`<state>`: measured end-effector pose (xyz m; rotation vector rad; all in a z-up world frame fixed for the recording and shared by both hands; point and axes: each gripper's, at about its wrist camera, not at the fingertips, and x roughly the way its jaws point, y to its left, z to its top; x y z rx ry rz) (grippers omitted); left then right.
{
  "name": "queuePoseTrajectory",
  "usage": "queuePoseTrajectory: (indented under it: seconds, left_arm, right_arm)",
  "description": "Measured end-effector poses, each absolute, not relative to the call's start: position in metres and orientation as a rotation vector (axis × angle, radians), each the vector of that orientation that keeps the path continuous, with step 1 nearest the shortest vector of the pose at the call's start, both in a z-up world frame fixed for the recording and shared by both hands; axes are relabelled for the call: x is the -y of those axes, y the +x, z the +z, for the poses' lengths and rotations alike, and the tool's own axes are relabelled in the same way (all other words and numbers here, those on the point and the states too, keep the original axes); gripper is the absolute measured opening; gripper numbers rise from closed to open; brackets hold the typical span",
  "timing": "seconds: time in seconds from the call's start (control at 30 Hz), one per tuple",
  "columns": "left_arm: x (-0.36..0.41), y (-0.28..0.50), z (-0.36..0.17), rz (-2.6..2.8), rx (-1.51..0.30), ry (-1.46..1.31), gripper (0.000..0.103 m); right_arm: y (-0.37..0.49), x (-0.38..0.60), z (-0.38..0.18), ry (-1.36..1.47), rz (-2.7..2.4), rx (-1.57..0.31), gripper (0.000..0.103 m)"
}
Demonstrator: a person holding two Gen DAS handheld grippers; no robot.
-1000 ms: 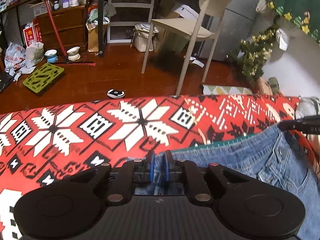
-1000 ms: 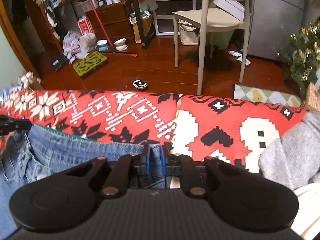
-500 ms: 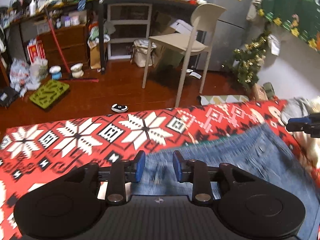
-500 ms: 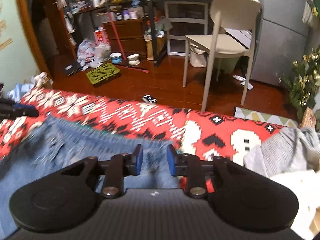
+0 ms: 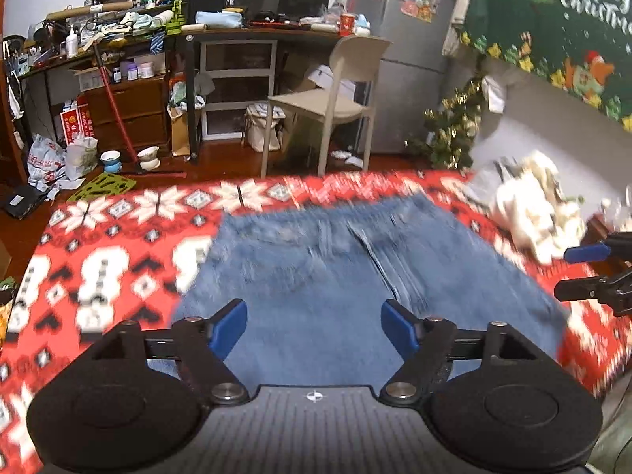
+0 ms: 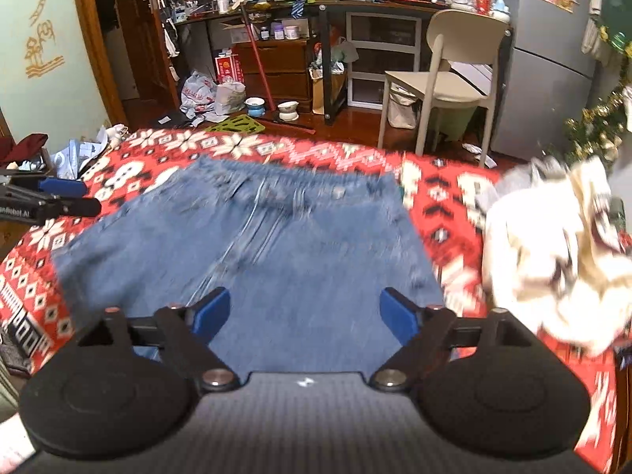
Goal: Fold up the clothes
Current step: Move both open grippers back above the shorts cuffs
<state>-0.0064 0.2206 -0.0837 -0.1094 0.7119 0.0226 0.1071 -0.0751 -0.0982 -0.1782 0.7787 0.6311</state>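
Note:
Blue denim jeans (image 5: 335, 260) (image 6: 252, 245) lie folded flat on a red and white patterned blanket (image 5: 98, 260) (image 6: 442, 189). My left gripper (image 5: 314, 326) hovers above the near part of the denim, its jaws opening wide with nothing between the blue pads. My right gripper (image 6: 304, 316) hangs likewise over the jeans' near edge, jaws opening and empty. Each gripper shows at the side of the other's view: the right gripper (image 5: 592, 272) at the right edge, the left gripper (image 6: 51, 197) at the left edge. Both views are motion-blurred.
A heap of white and grey clothes (image 5: 533, 205) (image 6: 553, 252) sits at the blanket's right end. Beyond the blanket is a wooden floor with a beige chair (image 5: 328, 106) (image 6: 442, 79), a cluttered desk (image 5: 252, 35), bags, bowls and a small tinsel tree (image 5: 454, 130).
Both grippers let go of the denim's far edge, opened wide, and drew back and upward toward me. The jeans now lie spread flat on the blanket.

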Motion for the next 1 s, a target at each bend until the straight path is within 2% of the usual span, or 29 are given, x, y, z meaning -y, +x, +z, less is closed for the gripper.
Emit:
queuePoseTrajectory:
  seconds: [0.23, 0.47, 0.63, 0.77, 0.87, 1.0]
  left_arm:
    - [-0.185, -0.039, -0.125, 0.031, -0.739, -0.136, 0.076]
    - [-0.167, -0.048, -0.146, 0.054, -0.724, -0.076, 0.081]
    - [-0.175, -0.037, -0.164, 0.093, -0.802, -0.165, 0.082]
    - [-0.179, -0.036, -0.170, 0.074, -0.791, -0.211, 0.090]
    - [-0.174, -0.037, -0.173, 0.038, -0.792, -0.184, 0.102]
    - [-0.159, -0.036, -0.175, 0.027, -0.826, -0.068, 0.103]
  right_arm:
    - [0.048, 0.076, -0.144, -0.140, 0.596, -0.780, 0.102]
    - [0.040, 0.072, -0.180, -0.123, 0.525, -0.813, 0.102]
    - [0.038, 0.063, -0.198, -0.202, 0.493, -0.783, 0.102]
    - [0.037, 0.059, -0.199, -0.224, 0.480, -0.781, 0.102]
    - [0.037, 0.058, -0.199, -0.223, 0.470, -0.785, 0.102]
    - [0.036, 0.055, -0.199, -0.216, 0.449, -0.785, 0.102]
